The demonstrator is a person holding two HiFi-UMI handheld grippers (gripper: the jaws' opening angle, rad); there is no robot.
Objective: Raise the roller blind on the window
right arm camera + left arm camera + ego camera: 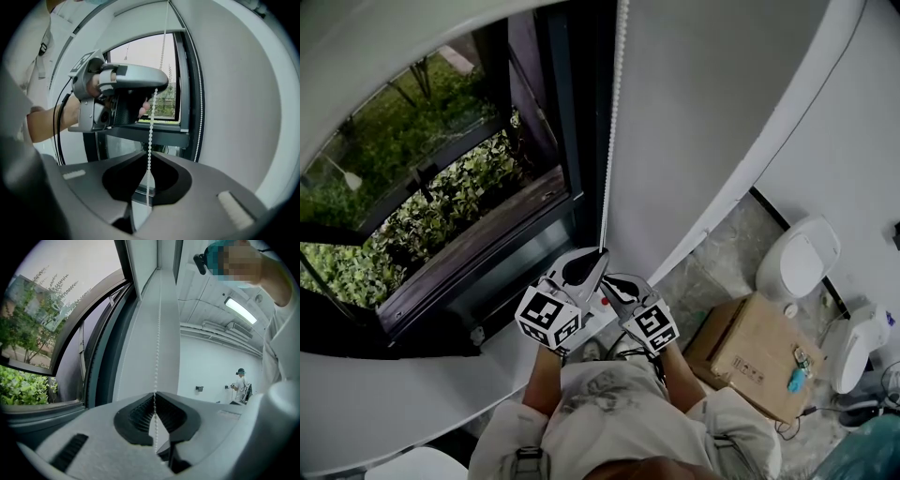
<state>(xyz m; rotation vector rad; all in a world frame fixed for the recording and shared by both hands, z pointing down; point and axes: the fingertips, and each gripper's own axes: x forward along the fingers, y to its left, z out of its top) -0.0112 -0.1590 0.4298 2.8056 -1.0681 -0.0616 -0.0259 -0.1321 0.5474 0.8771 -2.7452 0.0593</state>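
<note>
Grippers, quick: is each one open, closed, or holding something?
Left gripper: closed on the bead chain.
Right gripper: closed on the same bead chain, lower down.

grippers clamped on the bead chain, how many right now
2. The left gripper is shut on the bead chain, higher up it. The right gripper is shut on the same strand just below. Both show plainly, so none is hidden.
</note>
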